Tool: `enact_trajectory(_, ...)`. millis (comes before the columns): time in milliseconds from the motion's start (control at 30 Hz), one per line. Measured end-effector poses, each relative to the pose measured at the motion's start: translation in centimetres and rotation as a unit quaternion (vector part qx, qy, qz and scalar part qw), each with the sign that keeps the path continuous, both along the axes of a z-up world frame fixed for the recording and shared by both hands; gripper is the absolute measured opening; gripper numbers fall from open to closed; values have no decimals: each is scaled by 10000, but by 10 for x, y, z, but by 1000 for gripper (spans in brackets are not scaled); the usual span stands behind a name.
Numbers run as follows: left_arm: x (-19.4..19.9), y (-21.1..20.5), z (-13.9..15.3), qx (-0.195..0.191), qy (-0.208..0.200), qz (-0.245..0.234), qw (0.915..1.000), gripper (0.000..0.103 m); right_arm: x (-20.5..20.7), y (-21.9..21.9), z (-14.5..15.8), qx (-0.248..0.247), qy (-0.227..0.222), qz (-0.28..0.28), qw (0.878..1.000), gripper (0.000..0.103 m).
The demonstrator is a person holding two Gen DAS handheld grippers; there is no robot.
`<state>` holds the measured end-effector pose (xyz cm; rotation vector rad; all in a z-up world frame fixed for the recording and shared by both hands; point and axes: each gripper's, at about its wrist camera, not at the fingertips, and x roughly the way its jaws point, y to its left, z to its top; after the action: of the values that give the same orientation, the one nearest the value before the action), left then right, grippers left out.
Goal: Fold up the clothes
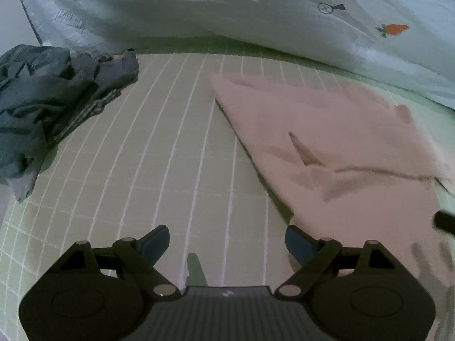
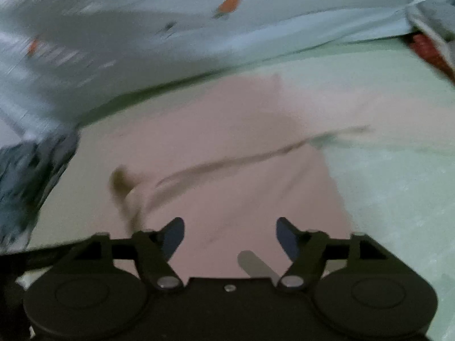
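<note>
The pink garment [image 2: 227, 153] is seen directly beneath the spread, empty right gripper [image 2: 230, 236], while the left gripper [image 1: 227, 244], likewise spread and empty, is held just off its left edge.

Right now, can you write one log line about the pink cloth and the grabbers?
pink cloth: folded flat | left gripper: open, empty | right gripper: open over cloth | dark clothes pile: waiting
</note>
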<state>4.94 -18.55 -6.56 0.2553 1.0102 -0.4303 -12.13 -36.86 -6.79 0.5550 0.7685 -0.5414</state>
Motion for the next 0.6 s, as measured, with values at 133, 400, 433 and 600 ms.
enact_trajectory(133, 21, -15, -4, 64, -23, 259, 9996, 89, 9, -52, 0, -286, 37, -255, 9993, 78)
enact_trajectory(400, 65, -35, -18, 157, 12, 626, 9979, 89, 29, -157, -16, -465, 127, -988, 9939, 71)
enact_trajectory(433, 70, -37, -20, 182, 20, 640, 9978, 89, 33, -164, -20, -468, 178, -1008, 9936, 70)
enact_trajectory(600, 80, -45, -25, 280, 63, 594, 9978, 89, 49, -192, -40, -191, 374, -1065, 9934, 67)
